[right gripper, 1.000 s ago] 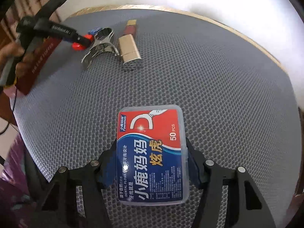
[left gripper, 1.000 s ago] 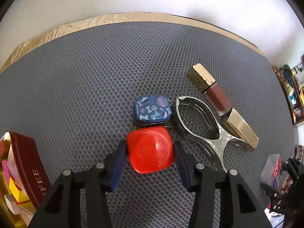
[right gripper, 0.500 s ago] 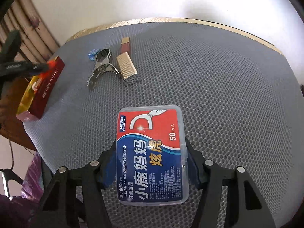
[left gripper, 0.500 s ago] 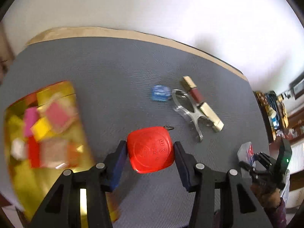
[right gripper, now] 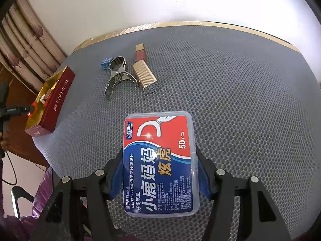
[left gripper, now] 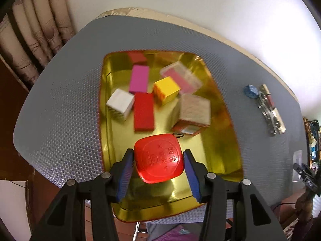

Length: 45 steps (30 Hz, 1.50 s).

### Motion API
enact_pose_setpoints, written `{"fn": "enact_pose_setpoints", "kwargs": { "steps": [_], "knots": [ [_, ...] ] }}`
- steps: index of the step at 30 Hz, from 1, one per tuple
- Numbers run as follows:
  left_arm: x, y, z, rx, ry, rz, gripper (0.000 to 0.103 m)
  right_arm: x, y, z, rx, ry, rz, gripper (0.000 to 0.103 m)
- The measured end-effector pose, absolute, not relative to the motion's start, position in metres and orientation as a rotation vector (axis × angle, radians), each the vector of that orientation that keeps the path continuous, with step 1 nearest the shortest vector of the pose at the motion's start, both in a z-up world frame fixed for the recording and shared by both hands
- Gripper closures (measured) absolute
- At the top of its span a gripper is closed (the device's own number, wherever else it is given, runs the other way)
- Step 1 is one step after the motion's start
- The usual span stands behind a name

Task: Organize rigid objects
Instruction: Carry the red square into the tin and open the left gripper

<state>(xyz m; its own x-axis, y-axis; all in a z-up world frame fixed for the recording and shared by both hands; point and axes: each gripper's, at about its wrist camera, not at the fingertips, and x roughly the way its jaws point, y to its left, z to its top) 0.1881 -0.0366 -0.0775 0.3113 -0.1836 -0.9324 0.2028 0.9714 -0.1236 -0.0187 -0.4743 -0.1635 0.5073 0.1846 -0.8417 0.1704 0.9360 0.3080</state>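
fawnmum floss box (right gripper: 159, 163) pinched by right hand-held gripper (right gripper: 159, 177); left hand-held gripper (left gripper: 158, 168) pinches red "2m" case (left gripper: 159, 160).

A grey honeycomb-mat counter (right gripper: 230, 92) carried a gold-lined toffee tin (right gripper: 60, 98) at its left edge, and farther back a small blue case (right gripper: 106, 62), a metal clip (right gripper: 117, 75) and a gold lipstick (right gripper: 143, 68) close together.

White wall (right gripper: 160, 4) — patterned curtain (right gripper: 26, 46) at left.

Left tool (left gripper: 158, 165), black linkage arms, silver screws, blue pads (left gripper: 125, 173)
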Motion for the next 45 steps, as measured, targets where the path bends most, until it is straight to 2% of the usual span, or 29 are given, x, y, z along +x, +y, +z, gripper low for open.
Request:
{"fn": "enact_pose_setpoints", "kwargs": {
  "steps": [17,25,33,36,40,45],
  "knots": [
    [0.189,-0.043,-0.105,0.094,1.202,-0.212,0.052,-0.011,-0.481,-0.165,0.401,1.06,0.008,0.045],
    [0.186,-0.039,-0.094,0.091,1.17,-0.197,0.052,-0.011,-0.485,-0.168,0.414,1.058,0.013,0.045],
    [0.138,-0.018,-0.059,-0.074,1.04,-0.155,0.052,-0.01,-0.485,-0.161,0.414,1.047,0.027,0.045],
    [0.11,-0.01,-0.05,-0.048,0.957,-0.063,0.052,-0.008,-0.48,-0.152,0.426,1.031,0.056,0.045],
    [0.078,-0.004,-0.052,0.0,0.894,0.029,0.052,0.001,-0.463,-0.136,0.433,1.014,0.108,0.045],
    [0.065,0.013,-0.071,-0.046,0.933,0.003,0.052,0.026,-0.409,-0.102,0.431,0.977,0.261,0.045]
  ]
}}
